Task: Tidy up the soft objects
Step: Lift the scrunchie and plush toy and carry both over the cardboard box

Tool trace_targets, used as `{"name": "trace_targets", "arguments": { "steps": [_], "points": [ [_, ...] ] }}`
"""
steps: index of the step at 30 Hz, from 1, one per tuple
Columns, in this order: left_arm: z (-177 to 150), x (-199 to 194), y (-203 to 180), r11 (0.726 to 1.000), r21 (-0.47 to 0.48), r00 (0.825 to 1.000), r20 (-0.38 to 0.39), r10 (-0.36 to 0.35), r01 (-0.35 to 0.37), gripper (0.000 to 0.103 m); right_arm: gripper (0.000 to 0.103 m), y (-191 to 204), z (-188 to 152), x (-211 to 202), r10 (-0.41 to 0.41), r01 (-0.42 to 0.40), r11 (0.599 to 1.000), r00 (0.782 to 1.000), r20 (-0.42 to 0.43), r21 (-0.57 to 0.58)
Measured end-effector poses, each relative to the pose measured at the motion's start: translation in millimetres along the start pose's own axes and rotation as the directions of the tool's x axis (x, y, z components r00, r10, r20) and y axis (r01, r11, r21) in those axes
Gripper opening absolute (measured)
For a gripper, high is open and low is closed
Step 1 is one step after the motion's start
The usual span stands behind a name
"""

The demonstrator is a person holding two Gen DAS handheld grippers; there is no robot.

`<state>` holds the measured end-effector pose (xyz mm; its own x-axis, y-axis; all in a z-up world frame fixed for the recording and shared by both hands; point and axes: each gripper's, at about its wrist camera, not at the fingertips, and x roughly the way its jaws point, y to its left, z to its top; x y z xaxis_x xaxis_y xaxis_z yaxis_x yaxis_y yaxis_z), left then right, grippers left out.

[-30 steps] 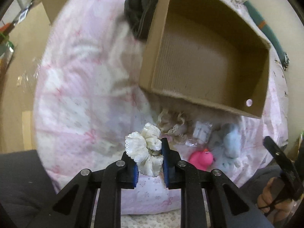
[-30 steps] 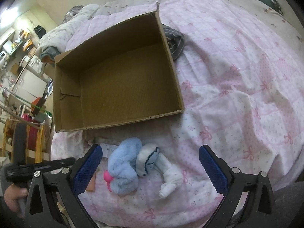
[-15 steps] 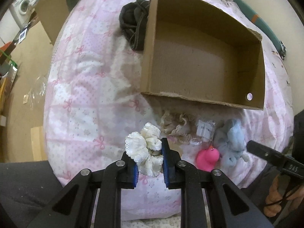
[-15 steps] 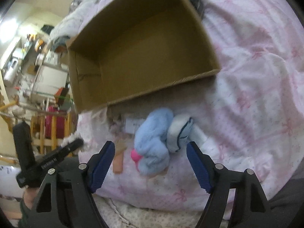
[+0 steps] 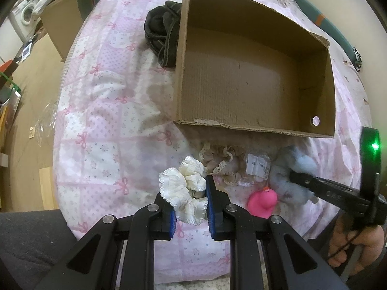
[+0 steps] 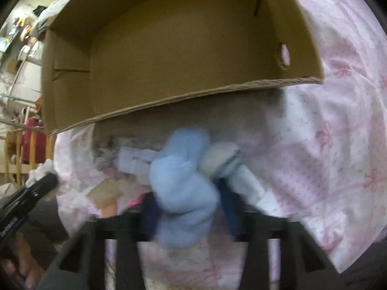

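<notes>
My left gripper [image 5: 189, 193] is shut on a white lace scrunchie [image 5: 181, 186], held above the pink bedcover [image 5: 108, 120]. My right gripper [image 6: 187, 207] is closing its jaws on a fluffy light-blue soft item [image 6: 183, 188], and the blue pads press into its sides. A white sock with a dark stripe [image 6: 225, 162] lies against the blue item. In the left wrist view the right gripper [image 5: 300, 178] reaches into the blue item [image 5: 290, 169]. The open cardboard box [image 5: 241, 84] sits empty just beyond. A beige scrunchie [image 5: 222, 159] and a pink rubber duck [image 5: 262, 199] lie in front of it.
A clear plastic packet with a label [image 5: 257, 168] lies between the beige scrunchie and the blue item. A dark bundled garment [image 5: 162, 31] rests against the box's left wall. The bed's edge drops to the floor [image 5: 31, 96] on the left.
The right gripper came down over the blue item and its jaws went from wide open to pressed on it. The left gripper kept the white scrunchie and barely moved.
</notes>
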<state>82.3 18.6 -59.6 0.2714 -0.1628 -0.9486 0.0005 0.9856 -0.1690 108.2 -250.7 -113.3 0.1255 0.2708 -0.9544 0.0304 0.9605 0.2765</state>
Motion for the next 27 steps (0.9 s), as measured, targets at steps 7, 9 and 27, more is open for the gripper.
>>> {"name": "trace_targets", "arguments": {
  "steps": [7, 9, 27],
  "points": [
    [0, -6, 2, 1.000, -0.006, 1.000, 0.021, 0.005, -0.005, 0.018, 0.016, -10, -11, -46, 0.105, -0.107, 0.994, 0.992, 0.071, 0.013],
    [-1, -8, 2, 1.000, -0.004, 0.999, 0.031, 0.012, -0.012, 0.018, 0.015, -7, -12, -62, 0.125, -0.125, 0.992, 0.987, 0.098, -0.010],
    [-6, -19, 9, 0.994, -0.011, 0.988, 0.104, 0.111, -0.111, 0.018, 0.015, 6, -30, -92, 0.264, -0.243, 0.962, 0.944, 0.198, -0.125]
  ]
}}
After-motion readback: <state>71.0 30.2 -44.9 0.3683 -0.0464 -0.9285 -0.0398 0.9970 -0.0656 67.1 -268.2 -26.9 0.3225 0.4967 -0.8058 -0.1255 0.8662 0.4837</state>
